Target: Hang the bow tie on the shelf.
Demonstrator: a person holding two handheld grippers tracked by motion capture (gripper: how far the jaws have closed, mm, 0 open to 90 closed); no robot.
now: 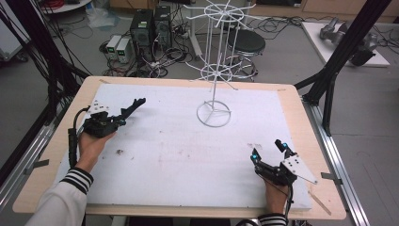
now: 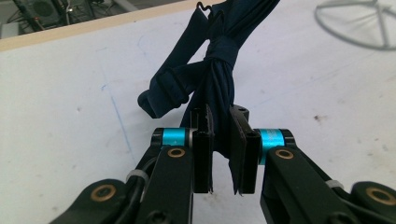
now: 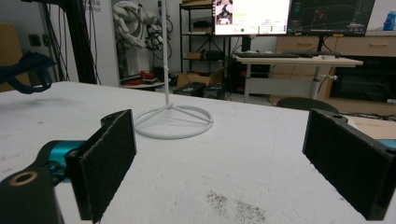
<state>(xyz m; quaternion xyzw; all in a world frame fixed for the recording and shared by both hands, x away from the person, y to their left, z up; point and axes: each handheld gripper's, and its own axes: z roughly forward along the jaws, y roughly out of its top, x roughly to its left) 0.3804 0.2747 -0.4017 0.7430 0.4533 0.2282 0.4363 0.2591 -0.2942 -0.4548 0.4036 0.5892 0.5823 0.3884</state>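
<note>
A dark navy cloth strap bundle (image 2: 210, 70), knotted round its middle, sticks out from my left gripper (image 2: 220, 117), which is shut on its near end. In the high view the left gripper (image 1: 123, 117) is at the table's left, with the cloth (image 1: 135, 104) pointing toward the far right, just above the white mat. The cloth (image 3: 28, 70) also appears at the left edge of the right gripper view. My right gripper (image 1: 268, 149) rests near the front right, open, and nothing lies between its wide-apart pads (image 3: 107, 158). A white wire rack (image 1: 214, 113) stands at the middle back.
The rack's ring base (image 3: 173, 122) lies ahead of the right gripper, and its spoked tiers (image 1: 221, 12) rise above the far edge. The white mat (image 1: 188, 155) covers the wooden table (image 1: 301, 108). Black frame posts stand at both sides.
</note>
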